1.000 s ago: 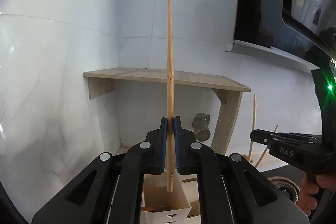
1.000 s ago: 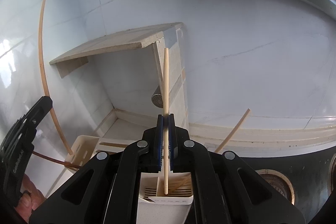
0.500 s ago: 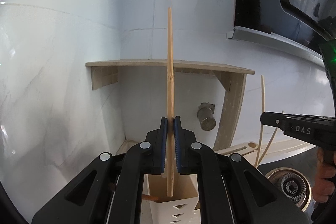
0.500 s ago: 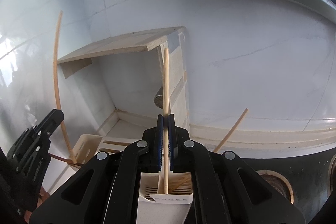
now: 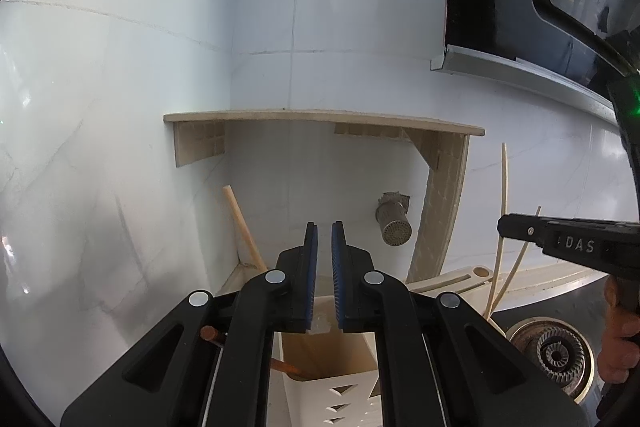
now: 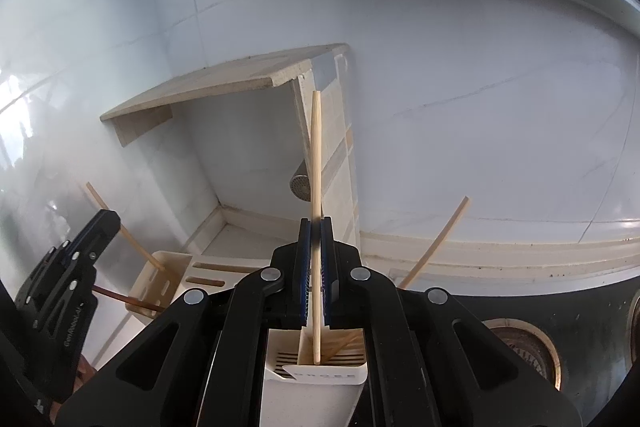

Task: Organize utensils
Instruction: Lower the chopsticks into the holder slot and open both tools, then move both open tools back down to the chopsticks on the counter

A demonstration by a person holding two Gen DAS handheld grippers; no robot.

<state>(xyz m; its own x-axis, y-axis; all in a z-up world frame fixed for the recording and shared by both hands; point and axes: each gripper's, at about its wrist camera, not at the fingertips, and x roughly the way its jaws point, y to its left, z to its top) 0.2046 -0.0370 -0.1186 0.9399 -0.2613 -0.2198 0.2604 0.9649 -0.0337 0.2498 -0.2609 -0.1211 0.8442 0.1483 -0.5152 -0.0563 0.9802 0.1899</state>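
A pale chopstick (image 6: 316,211) stands upright, pinched between the pads of the right gripper (image 6: 316,227), its lower tip just over a compartment of the white utensil holder (image 6: 316,375). To finish well, lower it straight until the tip is inside the walls, then let go so it cannot tip out. The left gripper (image 5: 324,239) holds nothing, its pads a narrow gap apart above another cream holder (image 5: 332,383), where a chopstick (image 5: 244,227) leans against the tiled wall (image 5: 120,107).
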